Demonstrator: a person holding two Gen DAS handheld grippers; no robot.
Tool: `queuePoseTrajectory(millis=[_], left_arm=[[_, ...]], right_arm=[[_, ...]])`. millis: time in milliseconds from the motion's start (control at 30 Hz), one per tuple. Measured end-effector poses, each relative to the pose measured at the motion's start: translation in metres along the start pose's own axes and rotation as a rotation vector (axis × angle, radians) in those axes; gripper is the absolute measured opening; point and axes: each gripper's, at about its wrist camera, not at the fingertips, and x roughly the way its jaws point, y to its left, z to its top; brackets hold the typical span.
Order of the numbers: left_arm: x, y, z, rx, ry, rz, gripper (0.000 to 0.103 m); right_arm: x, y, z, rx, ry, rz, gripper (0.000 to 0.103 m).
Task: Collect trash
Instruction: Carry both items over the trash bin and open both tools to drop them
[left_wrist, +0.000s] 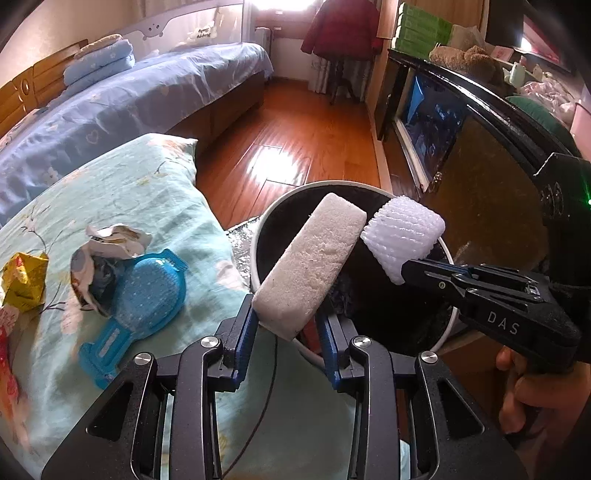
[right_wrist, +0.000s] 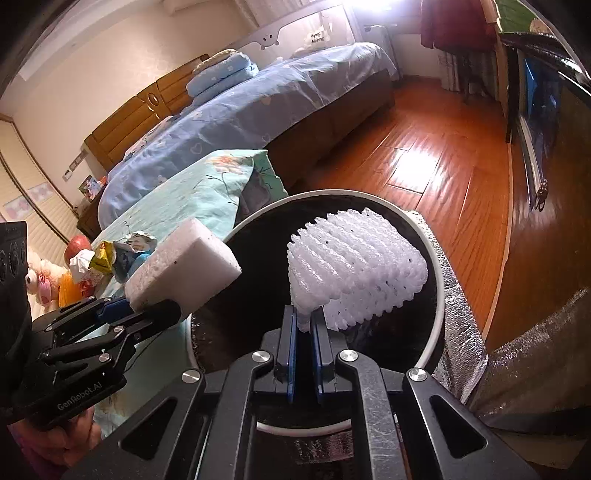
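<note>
My left gripper (left_wrist: 286, 317) is shut on a white foam block (left_wrist: 314, 262) and holds it over the white-rimmed bin (left_wrist: 448, 258) with a black liner. My right gripper (right_wrist: 303, 321) is shut on a white foam fruit net (right_wrist: 358, 266), also held over the bin (right_wrist: 437, 280). In the left wrist view the right gripper (left_wrist: 410, 269) comes in from the right with the net (left_wrist: 404, 232). In the right wrist view the left gripper (right_wrist: 147, 306) holds the block (right_wrist: 184, 266) at the left.
On the teal patterned cloth (left_wrist: 129, 192) lie a crumpled wrapper (left_wrist: 107, 251), a blue plastic brush (left_wrist: 144, 295) and a yellow wrapper (left_wrist: 24, 280). A bed with blue covers (left_wrist: 129, 99), wood floor (left_wrist: 303, 129) and a dark cabinet (left_wrist: 480, 155) surround the bin.
</note>
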Motion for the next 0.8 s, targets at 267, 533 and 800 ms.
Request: queuePoseTrajectory(millis=[267,533,800], left_arm=[[0.001,0.000,-0.001,-0.005,0.002,-0.013,0.041],[-0.020,0.020,-0.020,-0.062,-0.026,-0.003,0.058],[-0.048,0.045,-0.058,-0.133,-0.061,0.056,0.066]], right_arm=[[0.006,-0.003,0.003,0.001,0.021,-0.020,0.014],[0.000,-0.002,0.000,0.027,0.004,-0.020,0.048],[-0.009,0.022,-0.013,0.028,-0.026,0.030,0.076]])
